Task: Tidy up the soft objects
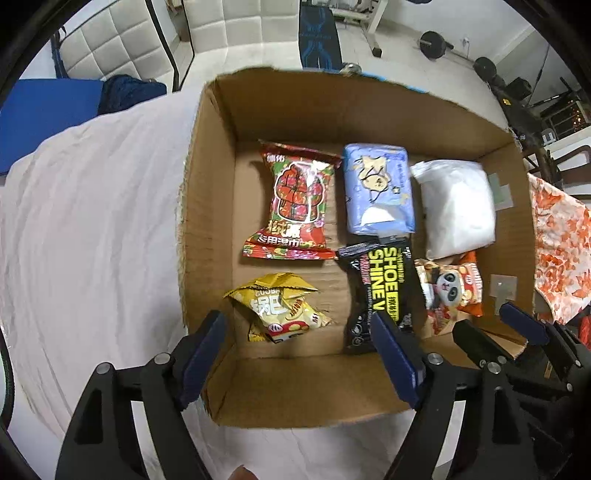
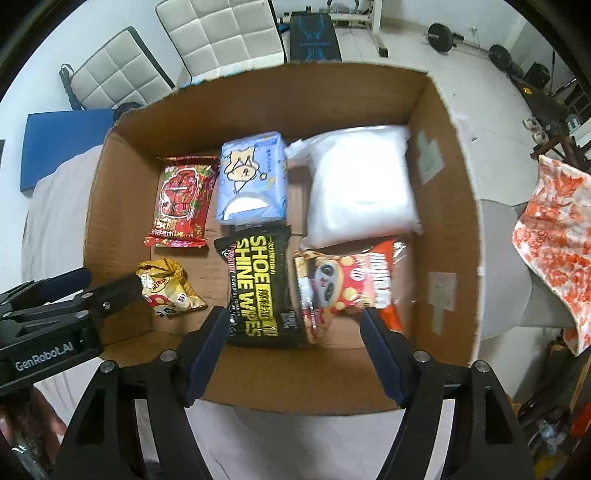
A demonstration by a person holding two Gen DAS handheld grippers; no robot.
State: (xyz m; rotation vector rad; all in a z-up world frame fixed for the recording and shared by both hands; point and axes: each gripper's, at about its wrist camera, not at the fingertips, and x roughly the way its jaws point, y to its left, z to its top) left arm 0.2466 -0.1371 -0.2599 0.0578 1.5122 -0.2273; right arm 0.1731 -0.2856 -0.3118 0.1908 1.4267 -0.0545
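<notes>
An open cardboard box (image 1: 314, 387) (image 2: 295, 384) on a white-sheeted bed holds several soft packs: a red floral wipes pack (image 1: 299, 203) (image 2: 181, 201), a blue tissue pack (image 1: 378, 188) (image 2: 253, 177), a white plastic bag (image 1: 454, 206) (image 2: 360, 188), a black shoe-shine wipes pack (image 1: 384, 288) (image 2: 258, 284), a yellow snack bag (image 1: 277, 310) (image 2: 166, 288) and a red panda snack bag (image 1: 450, 291) (image 2: 347, 284). My left gripper (image 1: 299, 343) (image 2: 107, 284) hangs open and empty over the box's near left. My right gripper (image 2: 295, 332) (image 1: 491, 321) hangs open and empty over the near right.
The white bedsheet (image 1: 92, 221) spreads left of the box. An orange floral cloth (image 1: 561, 243) (image 2: 557, 229) hangs at the right. A blue mat (image 1: 44, 110), padded chairs (image 2: 218, 33) and gym weights (image 2: 443, 37) stand on the floor beyond.
</notes>
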